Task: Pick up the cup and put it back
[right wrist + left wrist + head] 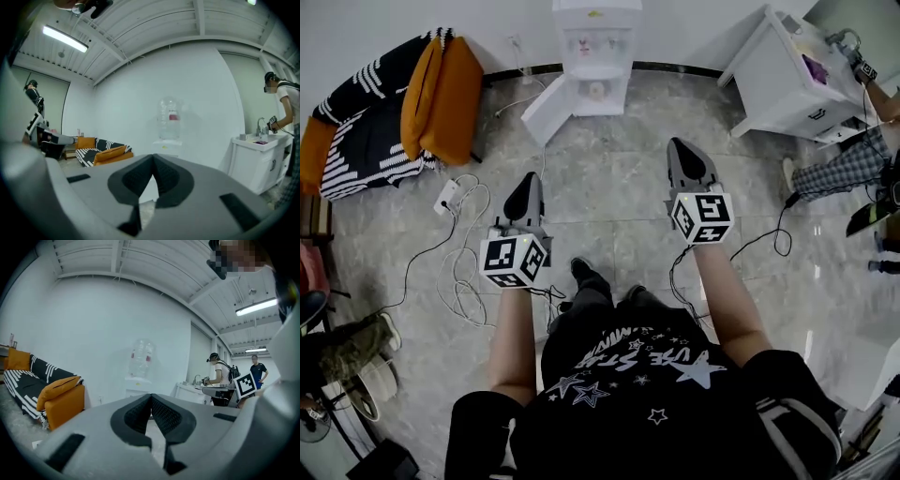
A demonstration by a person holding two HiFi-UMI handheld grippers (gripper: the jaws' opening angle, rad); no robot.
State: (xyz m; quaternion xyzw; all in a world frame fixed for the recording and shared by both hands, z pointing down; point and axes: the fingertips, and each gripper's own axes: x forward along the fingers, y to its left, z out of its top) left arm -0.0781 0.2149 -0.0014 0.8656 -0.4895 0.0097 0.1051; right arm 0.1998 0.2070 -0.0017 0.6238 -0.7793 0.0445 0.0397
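No cup shows clearly in any view. A white water dispenser [596, 56] stands against the far wall, and a small pale round thing [596, 90] sits in its lower recess; I cannot tell whether that is the cup. My left gripper [527, 180] is held out over the floor, shut, with nothing between its pads. My right gripper [679, 146] is held a little farther forward, also shut and empty. Both point toward the dispenser [140, 380] [168, 136], which is well out of reach. In the gripper views the left gripper [151, 395] and the right gripper [153, 155] have their pads meeting at the tips.
A striped sofa with orange cushions [441, 94] is at the left. A white sink cabinet [787, 80] stands at the right, with a person's legs [844, 169] beside it. A power strip [447, 197] and loose cables [464, 272] lie on the tiled floor.
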